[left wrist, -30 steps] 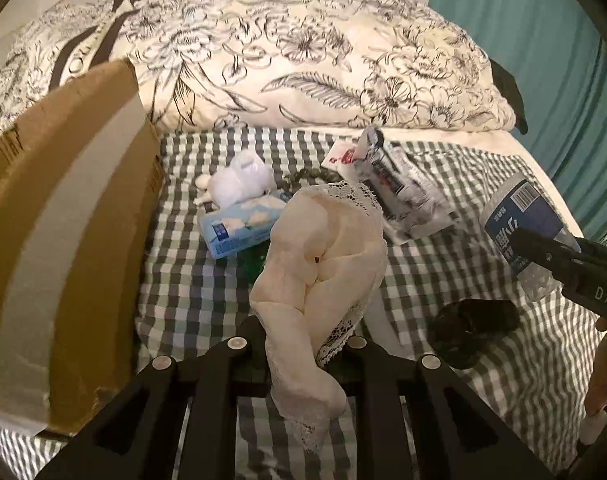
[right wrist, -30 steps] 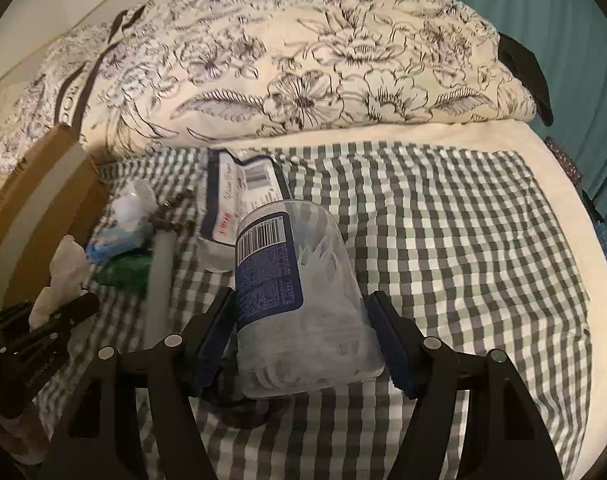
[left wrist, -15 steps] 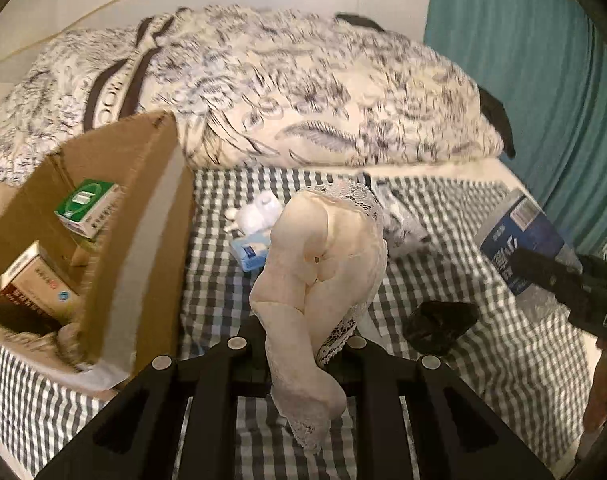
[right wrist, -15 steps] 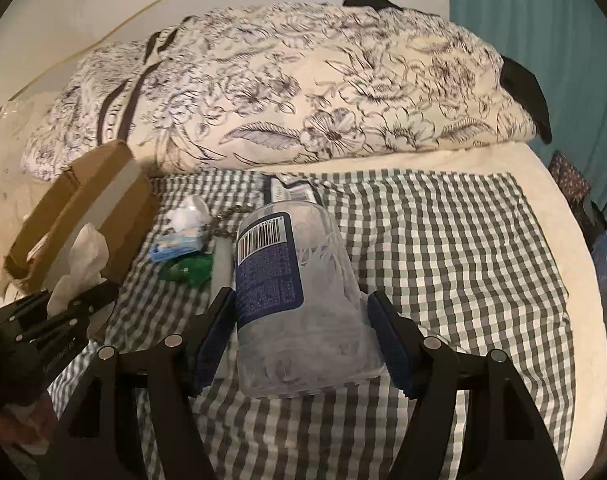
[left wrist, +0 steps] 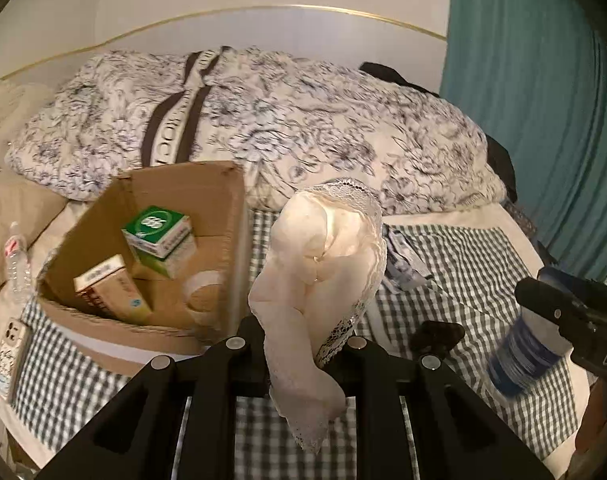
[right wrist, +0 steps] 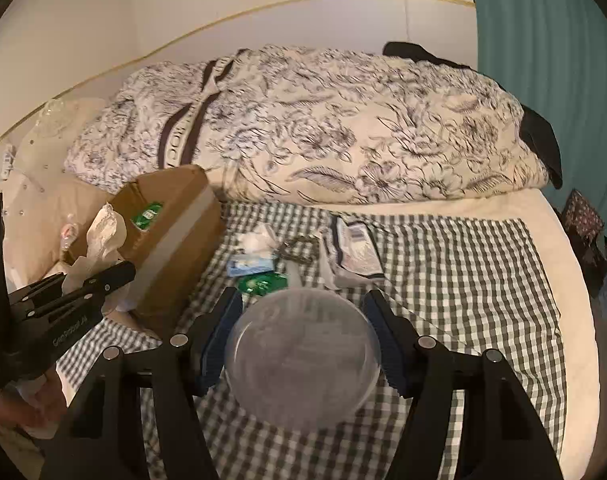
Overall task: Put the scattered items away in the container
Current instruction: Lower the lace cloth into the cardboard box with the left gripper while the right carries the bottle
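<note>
Step in hand: carrying two items to the container. Nearest, the left gripper (left wrist: 299, 344) has its fingers closed on a cream lace cloth (left wrist: 323, 264), held above the bed just right of the cardboard box (left wrist: 227, 216). The right gripper (right wrist: 303, 336) has just been closing its fingers, which stand against the sides of a clear plastic jar (right wrist: 303, 364) with a blue label, lifted above the checked blanket (right wrist: 463, 280).

Next move, as judged: bring each item over the box opening, then release; the jar's hold looks the less secure.

Count, near to far: one black item (left wrist: 435, 336) on the blanket; one green packet (right wrist: 263, 282); one tissue pack (right wrist: 249, 266); one white pouch (right wrist: 355, 252); two cartons (left wrist: 159, 240) in the box.
</note>
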The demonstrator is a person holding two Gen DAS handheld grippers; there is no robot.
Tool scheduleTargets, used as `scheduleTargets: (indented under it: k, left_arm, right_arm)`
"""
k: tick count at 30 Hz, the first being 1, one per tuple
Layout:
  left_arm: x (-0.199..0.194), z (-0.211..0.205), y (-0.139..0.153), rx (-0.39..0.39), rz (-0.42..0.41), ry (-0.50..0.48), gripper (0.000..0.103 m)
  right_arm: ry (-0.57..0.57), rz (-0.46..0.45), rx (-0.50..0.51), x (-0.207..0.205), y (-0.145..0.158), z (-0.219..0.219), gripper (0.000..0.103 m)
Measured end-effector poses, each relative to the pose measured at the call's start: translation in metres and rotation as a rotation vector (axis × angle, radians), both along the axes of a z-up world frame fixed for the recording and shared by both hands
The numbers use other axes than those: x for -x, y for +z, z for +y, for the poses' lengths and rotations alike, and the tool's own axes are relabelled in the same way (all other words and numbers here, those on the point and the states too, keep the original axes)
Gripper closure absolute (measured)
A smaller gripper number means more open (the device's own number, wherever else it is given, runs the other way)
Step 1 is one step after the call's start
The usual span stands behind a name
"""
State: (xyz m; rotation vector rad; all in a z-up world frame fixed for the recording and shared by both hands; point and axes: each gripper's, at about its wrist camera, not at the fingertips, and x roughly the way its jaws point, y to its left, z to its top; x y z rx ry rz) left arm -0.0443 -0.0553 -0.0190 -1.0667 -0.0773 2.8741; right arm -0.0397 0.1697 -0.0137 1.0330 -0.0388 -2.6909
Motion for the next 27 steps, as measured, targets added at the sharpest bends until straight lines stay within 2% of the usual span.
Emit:
scheduleTargets:
  k: [6,14,20,27]
  left_arm:
    - [-0.012,-0.027,0.005,-0.010,0.012,0.038,0.087]
    - [-0.014,-0.040,0.006,-0.032,0.009,0.064,0.087]
    - [-0.009,-0.058,0.008,-0.034,0.004,0.086,0.087]
    - [0.010,-0.102,0.013,-0.022,-0.002,0.153,0.087]
  right_arm:
    - [0.024,-0.003,-0.006,-0.005,0.002,-0.022,0.040]
    - [0.020,-0.029,-0.025,-0.008,-0.001,-0.020,0.040]
    - [0.034,-0.021,-0.030,-0.006,0.007,-0.032,0.040]
    - [0.095,-0.011,-0.025,0.010,0.019,-0.069,0.040]
